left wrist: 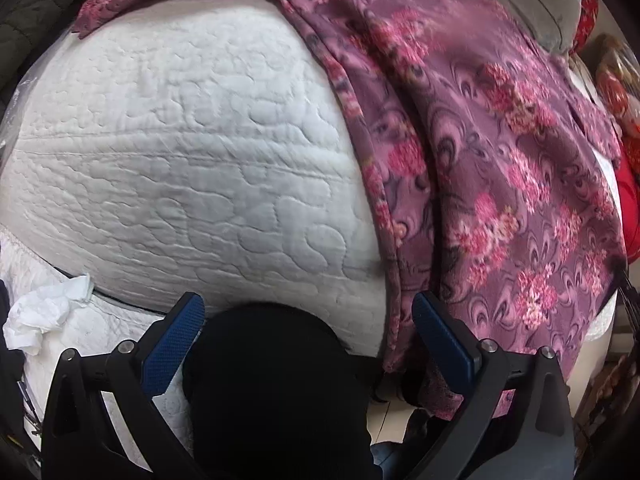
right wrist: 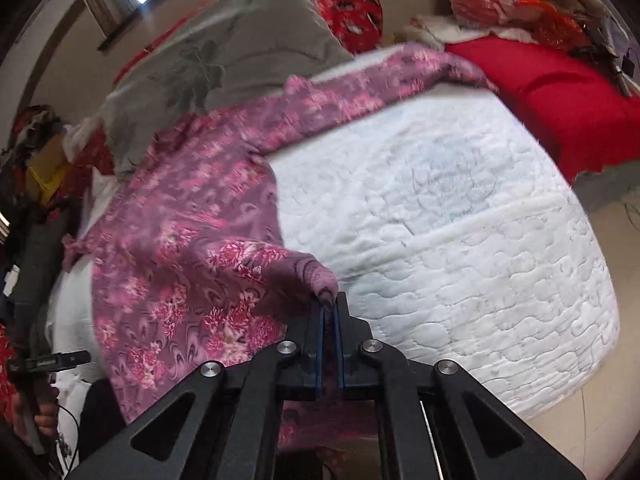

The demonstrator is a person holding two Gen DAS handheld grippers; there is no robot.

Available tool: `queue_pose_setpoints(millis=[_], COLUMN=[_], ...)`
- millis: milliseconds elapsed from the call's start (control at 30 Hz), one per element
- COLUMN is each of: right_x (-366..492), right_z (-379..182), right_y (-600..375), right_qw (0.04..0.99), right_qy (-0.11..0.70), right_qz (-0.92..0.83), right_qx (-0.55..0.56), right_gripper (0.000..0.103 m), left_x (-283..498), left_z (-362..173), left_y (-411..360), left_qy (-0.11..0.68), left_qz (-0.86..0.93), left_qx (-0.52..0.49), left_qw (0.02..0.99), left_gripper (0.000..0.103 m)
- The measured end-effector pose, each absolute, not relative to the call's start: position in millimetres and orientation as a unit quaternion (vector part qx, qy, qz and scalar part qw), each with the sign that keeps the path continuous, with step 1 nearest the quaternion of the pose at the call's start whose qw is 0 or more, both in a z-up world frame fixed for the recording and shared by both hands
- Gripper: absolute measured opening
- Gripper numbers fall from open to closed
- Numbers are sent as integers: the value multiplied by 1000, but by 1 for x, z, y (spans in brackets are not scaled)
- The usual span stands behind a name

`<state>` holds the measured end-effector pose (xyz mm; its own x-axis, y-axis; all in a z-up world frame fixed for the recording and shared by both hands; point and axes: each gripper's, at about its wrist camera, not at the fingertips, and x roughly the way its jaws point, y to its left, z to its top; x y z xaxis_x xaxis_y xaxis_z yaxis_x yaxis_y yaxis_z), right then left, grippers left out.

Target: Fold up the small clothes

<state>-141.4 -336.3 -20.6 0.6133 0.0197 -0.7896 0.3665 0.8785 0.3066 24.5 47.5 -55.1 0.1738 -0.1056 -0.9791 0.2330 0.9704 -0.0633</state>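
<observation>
A purple garment with pink flowers [left wrist: 500,160] lies spread on a white quilted mattress [left wrist: 180,160], on its right side in the left wrist view. My left gripper [left wrist: 308,312] is open and empty at the mattress's near edge, its right finger next to the garment's hem. In the right wrist view the same garment [right wrist: 192,232] covers the left of the mattress [right wrist: 460,220], one sleeve stretched to the far side. My right gripper [right wrist: 330,300] is shut on a pinched fold of the garment's edge, lifting it slightly.
A grey pillow [right wrist: 240,52] and red bedding [right wrist: 560,92] lie at the far side. Crumpled white tissue [left wrist: 44,308] sits at the left mattress edge. A dark rounded shape [left wrist: 276,380] is below the left gripper. Clutter and bags [right wrist: 520,0] line the back.
</observation>
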Motion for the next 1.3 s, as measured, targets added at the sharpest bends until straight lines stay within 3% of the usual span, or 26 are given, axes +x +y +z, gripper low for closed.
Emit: queue_pose_setpoints(millis=[167, 233, 267, 300, 367, 433, 633, 867, 933, 1000, 1067, 1133, 1167, 1200, 1300], right_x=[-141, -140, -139, -138, -139, -136, -137, -140, -139, -137, -134, -131, -130, -129, -130], right_z=[-38, -43, -43, -44, -43, -42, -35, -28, -32, -35, -38, -42, -45, -46, -41], right_y=[-332, -332, -332, -331, -328, -325, -316, -318, -321, -321, -320, -319, -318, -316, -313], right_qw=[851, 846, 844, 843, 843, 843, 850, 850, 844, 839, 835, 831, 830, 831, 838], right_qy=[444, 449, 451, 453, 455, 459, 457, 455, 459, 465, 475, 484, 487, 488, 482], right_qz=[-94, -91, -89, -88, -88, -89, -67, -77, -81, -83, -85, -90, -91, -91, -82], right_qx=[263, 274, 276, 277, 274, 268, 254, 255, 268, 270, 265, 259, 256, 252, 242], right_gripper=[8, 9, 9, 9, 9, 9, 5, 5, 9, 9, 13, 15, 14, 14, 4], left_x=[21, 20, 22, 22, 22, 22, 30, 32, 31, 31, 28, 29, 29, 30, 29], left_z=[-68, -73, -79, -86, -92, -88, -54, -53, -55, -56, -58, -64, -65, -66, -54], left_y=[24, 9, 5, 2, 0, 1, 39, 58, 52, 46, 40, 34, 34, 31, 38], left_qy=[628, 633, 643, 656, 671, 664, 624, 624, 619, 615, 611, 617, 618, 622, 614], left_qz=[-116, -123, -130, -141, -167, -182, -201, -206, -214, -209, -204, -204, -208, -218, -225], left_qx=[79, 83, 75, 62, 26, 6, -46, -53, -37, -15, 3, 7, 4, 1, -24], left_qw=[765, 760, 751, 739, 722, 725, 753, 752, 755, 760, 765, 760, 758, 752, 756], left_gripper=[103, 93, 79, 54, 24, 3, 2, 3, 14, 54, 59, 57, 27, 4, 2])
